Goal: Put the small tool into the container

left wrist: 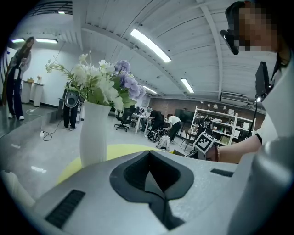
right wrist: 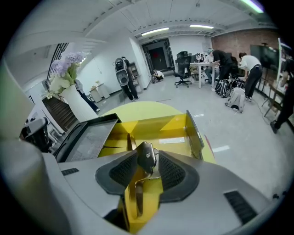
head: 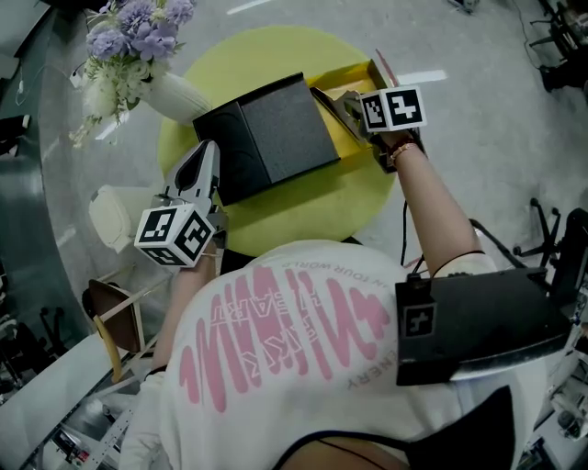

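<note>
1. One round yellow table [head: 312,207] carries one yellow container [right wrist: 156,126], one black box [head: 276,128] and one white vase [head: 175,95] of purple and white flowers [head: 129,27].
2. There are two grippers, each with one marker cube: the right one's [head: 393,108] is over the container, the left one's [head: 175,234] is at the table's near edge.
3. One small tool [right wrist: 146,156] shows, and only in the right gripper view.
4. The right gripper [right wrist: 147,155] has its jaws spread wide. The tool stands in the gap between them, above the open container, and the pads do not clamp it.
5. The tool's long axis runs along the gripper's own line. Its dark rounded head points away from the camera, toward the container's far wall, and its metal shank runs back toward the camera.
6. The left gripper [left wrist: 148,160] has its jaws closed together with nothing between them. It is well apart from the container and aims past the vase.
7. The tool's head bears a small pale mark, too small to read.
8. The person's white T-shirt [head: 276,367] has large pink print. One small line appears to say "IN YOUR WORLD"; the rest is too distorted to read.
</note>
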`<state>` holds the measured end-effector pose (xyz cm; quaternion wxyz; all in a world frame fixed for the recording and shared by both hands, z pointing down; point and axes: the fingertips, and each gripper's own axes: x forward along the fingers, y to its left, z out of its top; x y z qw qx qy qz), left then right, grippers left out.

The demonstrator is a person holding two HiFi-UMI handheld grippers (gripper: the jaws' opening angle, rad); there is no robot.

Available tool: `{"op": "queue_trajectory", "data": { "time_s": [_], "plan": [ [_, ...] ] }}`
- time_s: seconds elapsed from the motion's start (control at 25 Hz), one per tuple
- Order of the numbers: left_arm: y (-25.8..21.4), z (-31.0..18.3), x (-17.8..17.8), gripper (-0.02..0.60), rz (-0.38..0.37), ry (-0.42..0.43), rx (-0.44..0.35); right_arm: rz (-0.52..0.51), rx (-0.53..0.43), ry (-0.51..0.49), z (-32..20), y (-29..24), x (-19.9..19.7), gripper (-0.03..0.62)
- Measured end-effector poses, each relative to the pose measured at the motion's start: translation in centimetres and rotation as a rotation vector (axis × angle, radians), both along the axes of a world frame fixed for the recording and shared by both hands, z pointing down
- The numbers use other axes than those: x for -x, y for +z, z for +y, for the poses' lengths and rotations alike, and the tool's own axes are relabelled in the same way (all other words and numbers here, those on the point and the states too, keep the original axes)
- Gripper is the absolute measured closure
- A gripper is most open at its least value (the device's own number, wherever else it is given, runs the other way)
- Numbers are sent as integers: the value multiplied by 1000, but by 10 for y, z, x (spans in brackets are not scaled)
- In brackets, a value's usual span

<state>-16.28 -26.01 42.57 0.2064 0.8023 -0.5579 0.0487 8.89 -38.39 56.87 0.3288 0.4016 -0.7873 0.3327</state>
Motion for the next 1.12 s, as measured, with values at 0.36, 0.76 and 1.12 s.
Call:
{"op": "queue_trajectory", "data": {
  "time_s": [0.36,0.76,1.12],
  "plan": [
    [-23,-11,-8,574,35,32,-24,-92,-56,137,-2,-47,-22,451],
    [-66,-21,-23,574,95,90,-117,-328,-385,314,19,-183,-42,577],
    [-98,2,-31,574,165,152,-200,-301,-724,294,81,-271,-33,588]
  ]
}}
